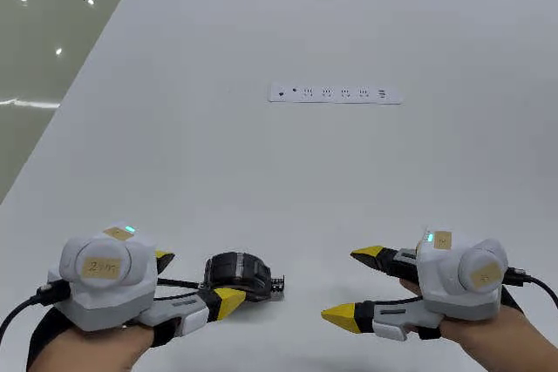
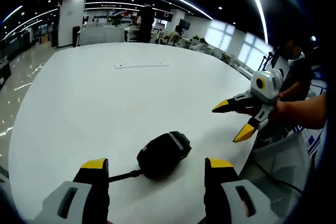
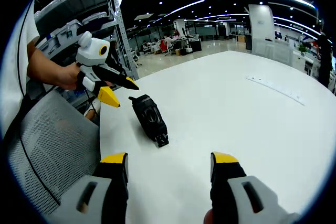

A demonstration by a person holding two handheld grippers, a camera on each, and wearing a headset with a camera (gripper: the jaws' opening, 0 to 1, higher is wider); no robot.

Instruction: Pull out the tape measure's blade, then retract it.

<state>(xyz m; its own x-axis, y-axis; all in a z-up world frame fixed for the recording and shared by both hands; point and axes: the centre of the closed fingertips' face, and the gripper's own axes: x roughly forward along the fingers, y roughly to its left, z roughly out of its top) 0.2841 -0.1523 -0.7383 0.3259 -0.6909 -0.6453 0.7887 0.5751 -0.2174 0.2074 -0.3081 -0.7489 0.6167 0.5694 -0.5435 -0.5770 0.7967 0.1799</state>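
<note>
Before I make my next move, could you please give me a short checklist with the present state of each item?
1. Left gripper open: ok.
2. Right gripper open: ok.
3. Tape measure held: not ok; it lies loose on the table, just ahead of the left gripper's jaws.
4. Blade fully in, tab at the case and pointing toward the right gripper: ok.
5. Power strip well away from the work: ok.
6. Blade lock off: cannot tell.
</note>
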